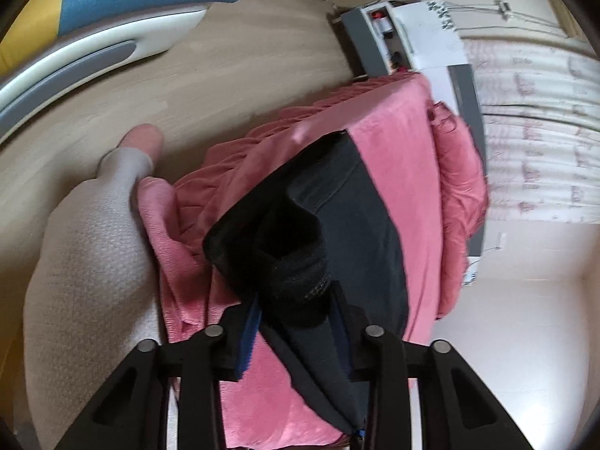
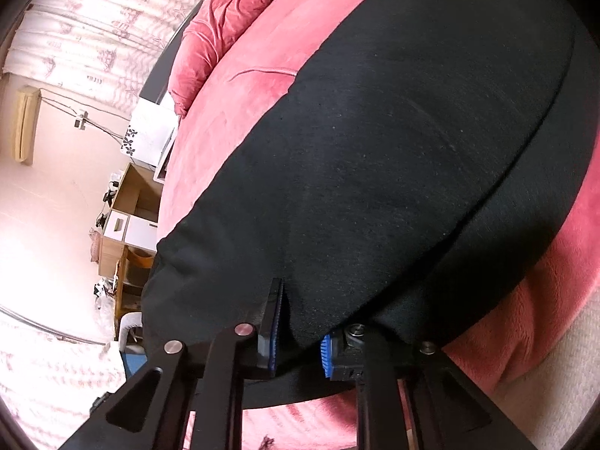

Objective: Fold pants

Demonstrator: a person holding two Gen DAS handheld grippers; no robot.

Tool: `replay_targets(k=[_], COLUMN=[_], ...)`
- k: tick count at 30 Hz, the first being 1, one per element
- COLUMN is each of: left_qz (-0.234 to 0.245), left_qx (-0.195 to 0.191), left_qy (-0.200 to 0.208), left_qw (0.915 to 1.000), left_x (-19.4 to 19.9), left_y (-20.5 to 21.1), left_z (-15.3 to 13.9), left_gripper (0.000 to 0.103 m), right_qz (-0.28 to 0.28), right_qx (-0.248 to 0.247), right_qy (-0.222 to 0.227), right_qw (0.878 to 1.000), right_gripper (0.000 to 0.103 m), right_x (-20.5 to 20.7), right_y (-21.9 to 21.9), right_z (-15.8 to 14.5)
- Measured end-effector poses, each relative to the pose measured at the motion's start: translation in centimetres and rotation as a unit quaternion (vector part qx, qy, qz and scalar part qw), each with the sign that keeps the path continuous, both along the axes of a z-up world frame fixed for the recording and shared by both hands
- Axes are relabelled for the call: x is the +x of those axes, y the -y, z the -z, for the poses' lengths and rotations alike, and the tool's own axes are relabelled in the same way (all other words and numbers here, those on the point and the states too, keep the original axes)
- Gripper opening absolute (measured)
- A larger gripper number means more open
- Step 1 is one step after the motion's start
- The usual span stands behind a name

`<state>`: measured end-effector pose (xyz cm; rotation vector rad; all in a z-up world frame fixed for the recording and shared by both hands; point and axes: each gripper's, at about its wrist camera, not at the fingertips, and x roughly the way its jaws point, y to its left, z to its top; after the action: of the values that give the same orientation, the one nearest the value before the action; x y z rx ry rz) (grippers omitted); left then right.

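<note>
Black pants lie on a pink blanket-covered bed. My left gripper is shut on a bunched, ribbed end of the pants and lifts it off the blanket. In the right wrist view the pants fill most of the frame, spread flat on the pink blanket. My right gripper is shut on the near edge of the pants, cloth pinched between its blue pads.
The person's leg in light grey trousers stands left of the bed on a wood floor. A pink duvet is bunched at the bed's far side. Curtains, a white box and wooden shelves stand beyond.
</note>
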<state>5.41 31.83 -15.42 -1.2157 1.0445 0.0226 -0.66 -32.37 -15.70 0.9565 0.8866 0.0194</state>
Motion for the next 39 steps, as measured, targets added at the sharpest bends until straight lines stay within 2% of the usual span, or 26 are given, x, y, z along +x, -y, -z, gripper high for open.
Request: replay_targets(k=[3,5,7,9,14,17,22,24,25,27,28,35,37,39], left_qz=[0.007,0.005,0.003,0.012,0.022,0.037,0.021,0.015,0.017,0.030,0.035,0.025,0.021,0.024], left_qx=[0.021,0.038,0.042,0.041,0.037,0.062,0.038,0.027,0.032,0.047,0.053,0.046,0.052,0.059], left_qy=[-0.011,0.002,0.034,0.039,-0.002,-0.031,-0.034,-0.027,-0.024,-0.014,-0.009,0.048,0.048,0.034], left_qw=[0.9997,0.9993,0.9986,0.9983,0.9991,0.9969,0.9985,0.9992,0.9991,0.9983,0.9980,0.9975,0.9973,0.9973], left_x=[-0.6,-1.5,-2.0,-1.6,-0.2,0.1,-0.3,0.1,0.3,0.9,1.0,1.4,0.8,0.2], left_y=[-0.2,-0.4,-0.5,-0.5,-0.2,0.4,-0.2,-0.4,-0.3,0.2,0.4,-1.5,-2.2,-2.3], left_z=[-0.8,-1.9,-3.2,-3.5,-2.1,-1.7,-1.4,-1.3,-1.5,-2.1,-2.5,-5.2,-4.8,-3.4], left_gripper=[0.032,0.033,0.035,0.035,0.036,0.037,0.039,0.036,0.027,0.013,0.011,0.008,0.008,0.008], right_qz=[0.013,0.022,0.026,0.028,0.023,0.026,0.022,0.018,0.012,-0.004,-0.009,-0.016,-0.026,-0.037], right_qx=[0.037,0.054,0.064,0.065,0.059,0.070,0.062,0.049,0.037,0.007,0.000,0.004,0.008,-0.012], right_qy=[-0.004,-0.002,-0.004,-0.001,0.003,0.003,0.001,-0.001,-0.005,-0.012,-0.011,0.059,0.060,0.040], right_qw=[0.999,0.998,0.998,0.997,0.998,0.997,0.998,0.999,0.999,1.000,1.000,0.998,0.998,0.998], right_gripper=[0.020,0.021,0.021,0.021,0.021,0.021,0.022,0.021,0.020,0.011,0.009,0.008,0.008,0.008], right_x=[-0.3,-0.7,-1.0,-1.1,-1.5,-1.5,-1.1,-0.8,-0.6,0.1,0.3,-0.5,-1.2,-1.6], right_y=[0.7,1.1,1.2,1.2,0.9,1.1,1.1,0.8,0.6,0.2,0.0,-0.3,-0.6,-1.0], right_z=[0.2,0.6,1.1,1.3,1.1,1.4,1.4,1.2,0.9,0.1,-0.4,-6.0,-6.3,-5.4])
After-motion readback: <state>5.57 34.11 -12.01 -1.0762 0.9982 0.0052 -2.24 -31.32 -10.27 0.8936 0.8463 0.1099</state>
